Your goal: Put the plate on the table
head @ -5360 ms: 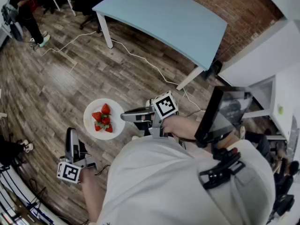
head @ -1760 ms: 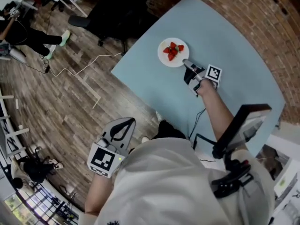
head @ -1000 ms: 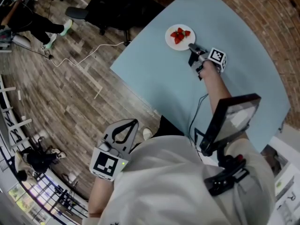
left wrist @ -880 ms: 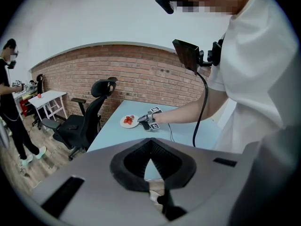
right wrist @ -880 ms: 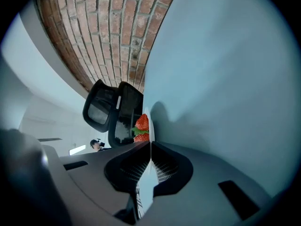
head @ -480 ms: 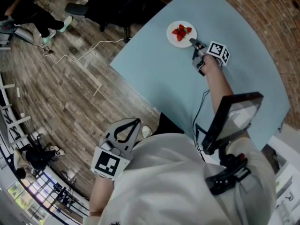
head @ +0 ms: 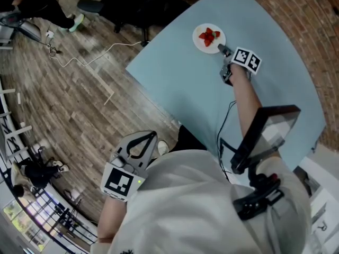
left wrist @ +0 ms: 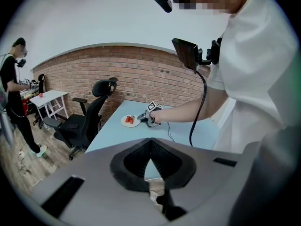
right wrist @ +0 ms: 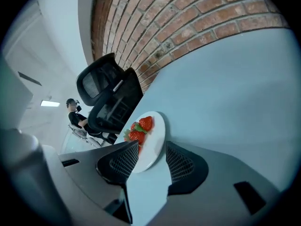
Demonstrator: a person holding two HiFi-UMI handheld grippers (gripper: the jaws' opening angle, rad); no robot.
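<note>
A white plate (head: 209, 38) with several strawberries (head: 208, 35) lies flat on the light-blue table (head: 265, 67), near its far edge. My right gripper (head: 222, 50) rests just behind the plate. In the right gripper view its jaws have just been opening, and the right gripper (right wrist: 151, 160) is open. The plate (right wrist: 153, 142) has its near rim between the pads, apart from both. The left gripper view shows the plate (left wrist: 130, 121) beside the right gripper (left wrist: 142, 120). My left gripper (head: 139, 142) hangs off the table by my body, shut and empty, as the left gripper (left wrist: 150, 149) shows.
A black office chair (head: 132, 4) stands at the table's far-left side over the wood floor. A brick wall (head: 296, 15) runs behind the table. A white cable (head: 90, 57) trails across the floor. A person (left wrist: 11, 93) stands far off by a white table (left wrist: 47, 98).
The plate, earlier held over the floor, now lies on the blue table. In the last second the right gripper's marker cube has rolled. The left gripper has stayed put.
</note>
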